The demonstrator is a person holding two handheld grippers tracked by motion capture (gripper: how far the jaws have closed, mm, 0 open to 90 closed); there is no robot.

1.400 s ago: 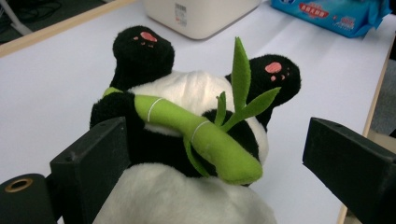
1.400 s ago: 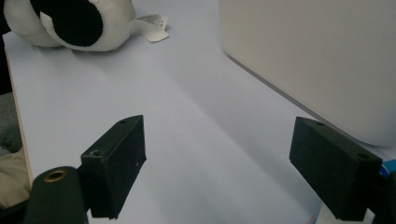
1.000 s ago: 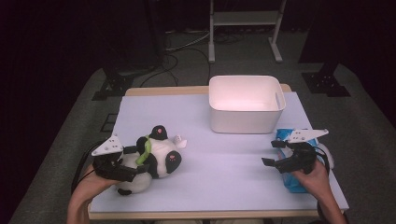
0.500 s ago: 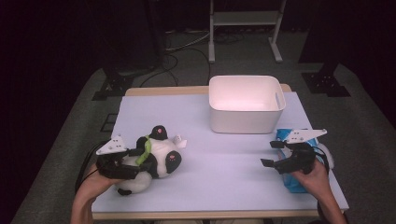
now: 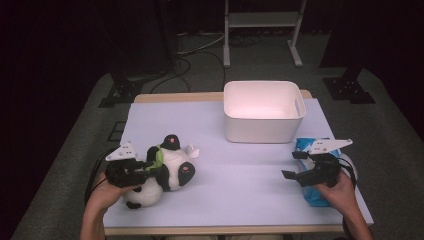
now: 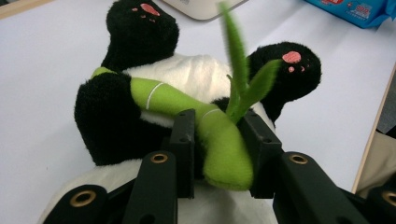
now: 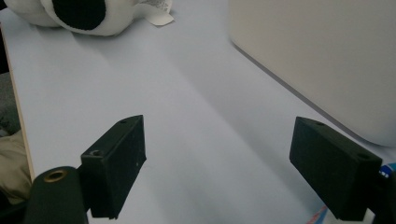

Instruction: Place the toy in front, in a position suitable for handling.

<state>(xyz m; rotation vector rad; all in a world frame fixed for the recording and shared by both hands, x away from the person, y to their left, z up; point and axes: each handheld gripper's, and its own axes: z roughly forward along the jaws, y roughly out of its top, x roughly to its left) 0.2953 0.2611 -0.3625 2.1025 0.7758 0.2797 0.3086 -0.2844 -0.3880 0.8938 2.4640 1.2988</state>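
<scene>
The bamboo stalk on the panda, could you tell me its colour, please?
Bright green with thin white rings; the left gripper view shows the stalk best.

A wooden-edged table (image 5: 150, 98) with a pale lilac top stands on grey carpet (image 5: 80, 150). Beyond the table, black cables (image 5: 187, 47) trail toward a white metal stand (image 5: 262, 20). Darkness surrounds the table; light falls on its top.

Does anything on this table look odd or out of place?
Mostly tidy. The plush panda lies toppled on its back, left tongs pinching its green bamboo stalk. The blue packet overhangs the table's right edge.
</scene>
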